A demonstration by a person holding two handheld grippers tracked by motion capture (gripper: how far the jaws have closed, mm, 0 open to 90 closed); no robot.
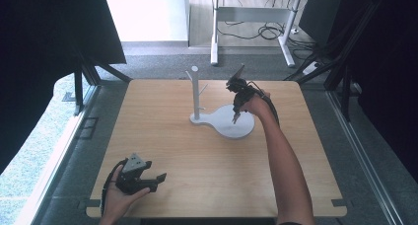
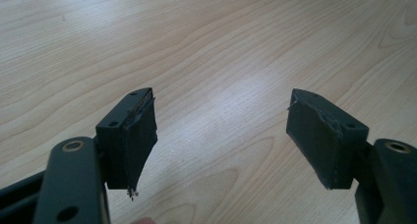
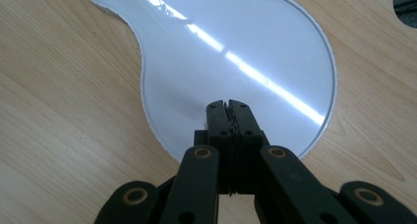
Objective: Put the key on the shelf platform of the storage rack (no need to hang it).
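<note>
A white stand with an upright post and short pegs [image 1: 195, 93] rises from a flat white base [image 1: 231, 122] near the middle of the wooden table. My right gripper [image 1: 235, 119] points down over the round part of that base, jaws pressed together with nothing between them. In the right gripper view the shut tips [image 3: 228, 106] hang just above the glossy white base [image 3: 246, 52]. My left gripper [image 1: 160, 179] rests in a hand near the table's front left edge. Its jaws stand wide apart over bare wood [image 2: 221, 130].
The wooden table [image 1: 162, 141] has dark floor gaps on either side. Behind it stand a white desk frame [image 1: 251, 22] and loose cables [image 1: 268, 32]. Black curtains hang at both sides.
</note>
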